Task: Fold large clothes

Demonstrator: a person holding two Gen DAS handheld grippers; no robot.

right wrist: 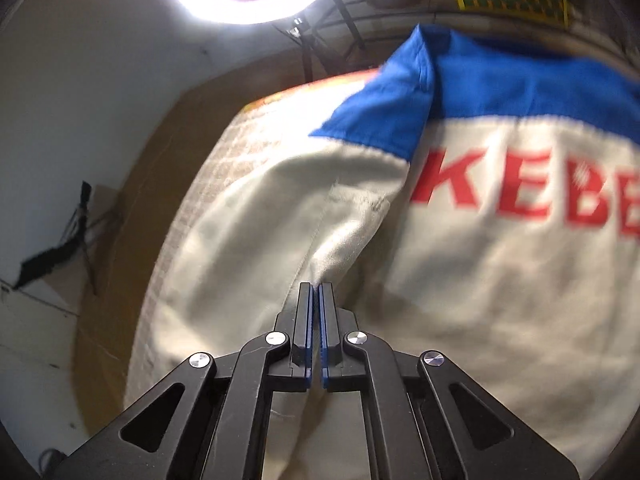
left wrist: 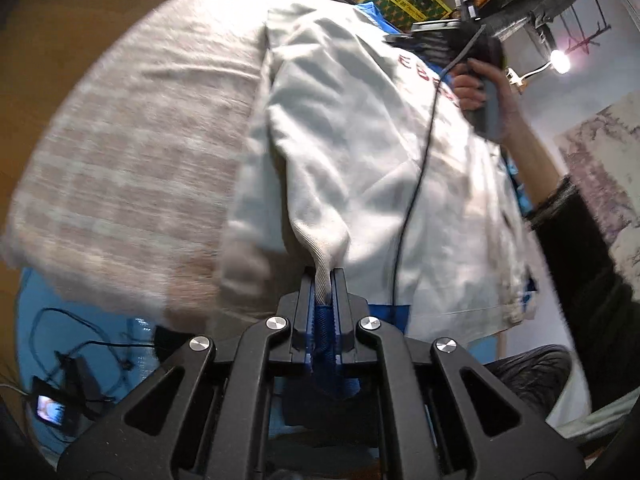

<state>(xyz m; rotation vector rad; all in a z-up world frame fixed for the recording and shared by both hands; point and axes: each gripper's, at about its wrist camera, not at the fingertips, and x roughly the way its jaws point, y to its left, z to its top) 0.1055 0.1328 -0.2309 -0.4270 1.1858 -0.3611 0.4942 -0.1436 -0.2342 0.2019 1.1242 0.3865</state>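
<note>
jacket: cream jacket (left wrist: 360, 152) with blue yoke and red lettering, spread on a checked cloth (left wrist: 132, 152) over the table.
cuff: ribbed sleeve cuff (left wrist: 322, 248) clamped in the left gripper (left wrist: 323, 280); sleeve runs away from it up to the shoulder.
right gripper (right wrist: 315, 292): jaws together at the sleeve seam near the shoulder; can't tell if fabric is pinched.
nearer hand: left owns the cuff end, right the shoulder end.
views: left wrist shows whole sleeve plus the person's hand (left wrist: 476, 88); right wrist shows only lettering and shoulder.
</note>
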